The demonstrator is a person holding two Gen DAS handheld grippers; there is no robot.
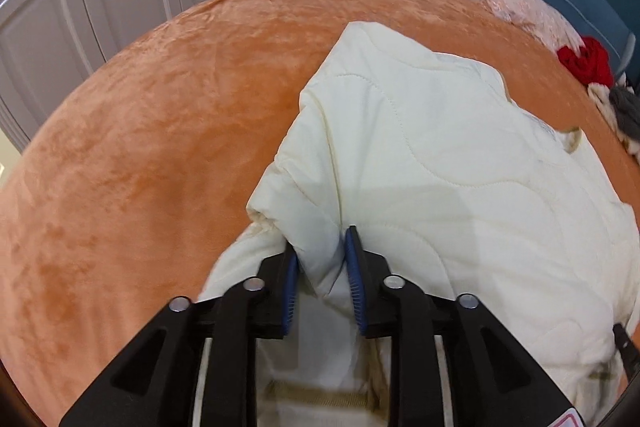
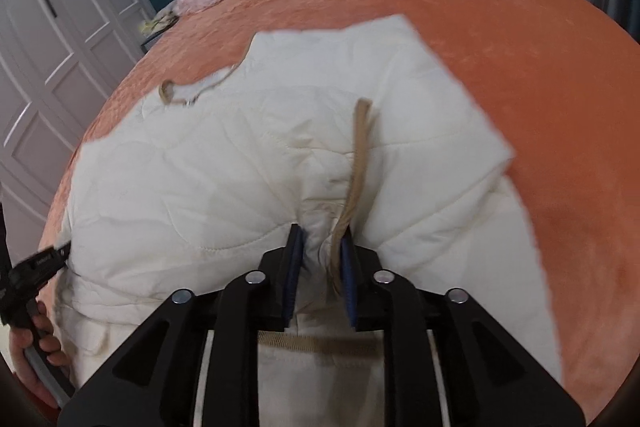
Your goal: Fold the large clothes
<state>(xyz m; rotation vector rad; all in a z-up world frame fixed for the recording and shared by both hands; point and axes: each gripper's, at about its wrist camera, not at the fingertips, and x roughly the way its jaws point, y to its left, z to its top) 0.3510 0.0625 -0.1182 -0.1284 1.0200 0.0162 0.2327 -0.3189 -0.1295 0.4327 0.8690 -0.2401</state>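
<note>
My cream quilted jacket (image 1: 420,155) lies across the orange bedspread (image 1: 140,147), filling the centre and lower right of the left view and the middle of the right view.

The main risk I see is a thin pinch: each grip holds only a small ridge of padded fabric, so a pull could let the slick shell slide out and the fold would collapse. On the right side, the tan drawstring (image 2: 358,163) runs straight into the grip; if the pads bite mostly on cord, the cloth may slip free. The loose cord loop (image 2: 172,95) at upper left could also get tucked into the fold.

The left gripper (image 1: 322,267) has its jaws narrowly apart, clamped on a fold of jacket. The right gripper (image 2: 322,255) likewise has its jaws narrowly apart, pinching fabric plus drawstring.
</note>
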